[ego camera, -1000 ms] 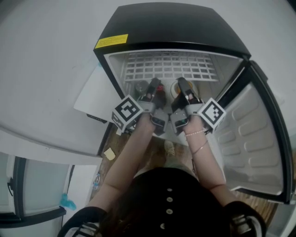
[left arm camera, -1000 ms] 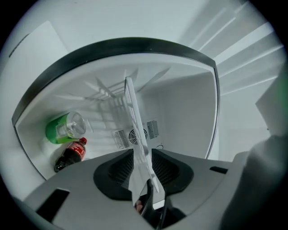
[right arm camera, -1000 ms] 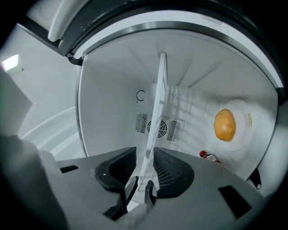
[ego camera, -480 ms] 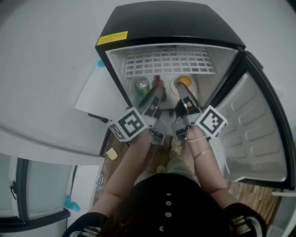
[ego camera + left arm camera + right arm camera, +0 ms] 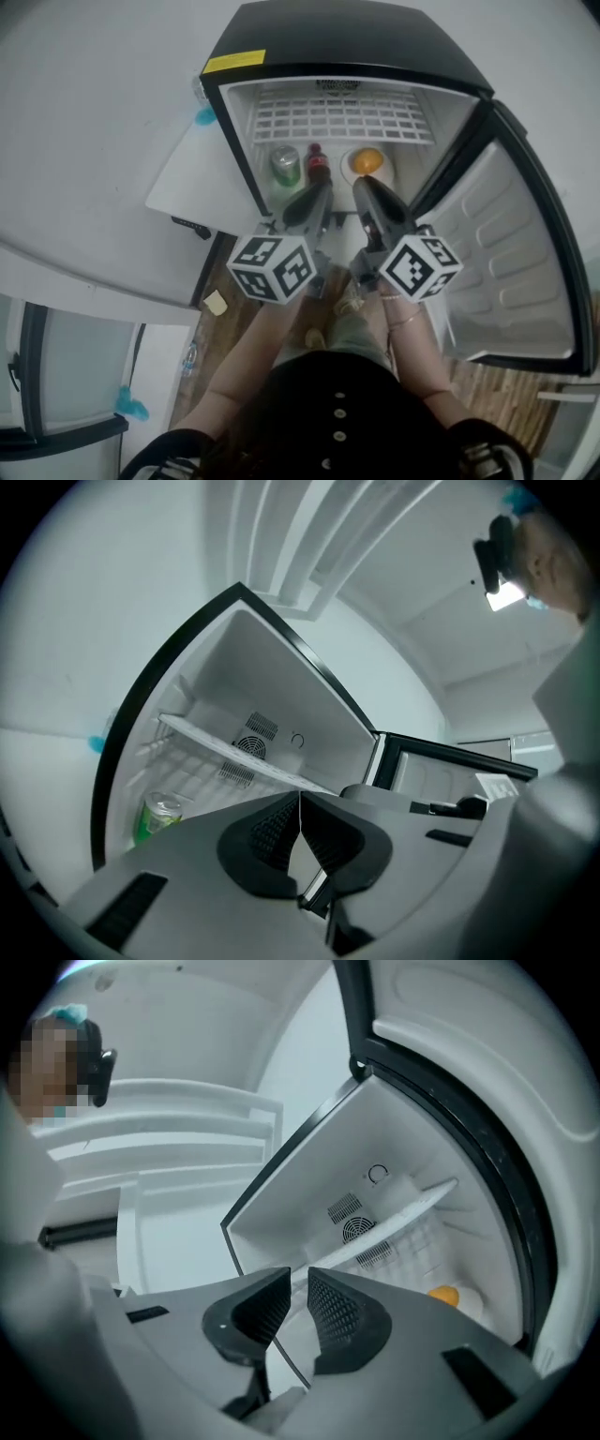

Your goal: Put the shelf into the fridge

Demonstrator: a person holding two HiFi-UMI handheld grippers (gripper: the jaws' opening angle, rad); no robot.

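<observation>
**Item: wire shelf, seated in upper fridge; placement check and release**

**Location of the task's thing.** The white wire shelf point(image 5: 342, 117) lies across the upper part of the fridge point(image 5: 347, 37) cavity. It looks level from side wall to side wall, and its back edge is near the rear panel with the fan grille. It is touched by neither claw.

**Below the shelf, on the cavity floor.** Green can point(image 5: 285, 164) at left, dark bottle point(image 5: 318, 164) just beside it, orange fruit point(image 5: 367, 161) at right. All are upright and apart from the shelf above.

**Door.** The fridge door point(image 5: 506, 262) stands wide open at right.

**Left claw** point(image 5: 299, 801). Held outside the cavity, in front of the opening, pointing inward. Its jaws are closing and already meet at the tips, with nothing between them.

**Right claw** point(image 5: 298, 1283). Also in front of the opening, beside the left one. Its jaws are closing with a narrow gap left, and nothing is held in that gap.

**Judged stage.** The shelf appears to be in place, so the step in hand is letting go and confirming the seat.

**Handling notes for doing this well.**
- Check that both side edges rest in matching grooves. A shelf seated one notch off on one side would tilt, and no such tilt shows from here.
- Whether the rear edge is pushed fully home cannot be told. A light press on the front rail with closed claw tips would settle it.
- Keep any such push low in force and square to the rail, so the wire does not spring out of its supports.
- Keep both claws above the can and bottle, which stand near the front and could be knocked over.
</observation>
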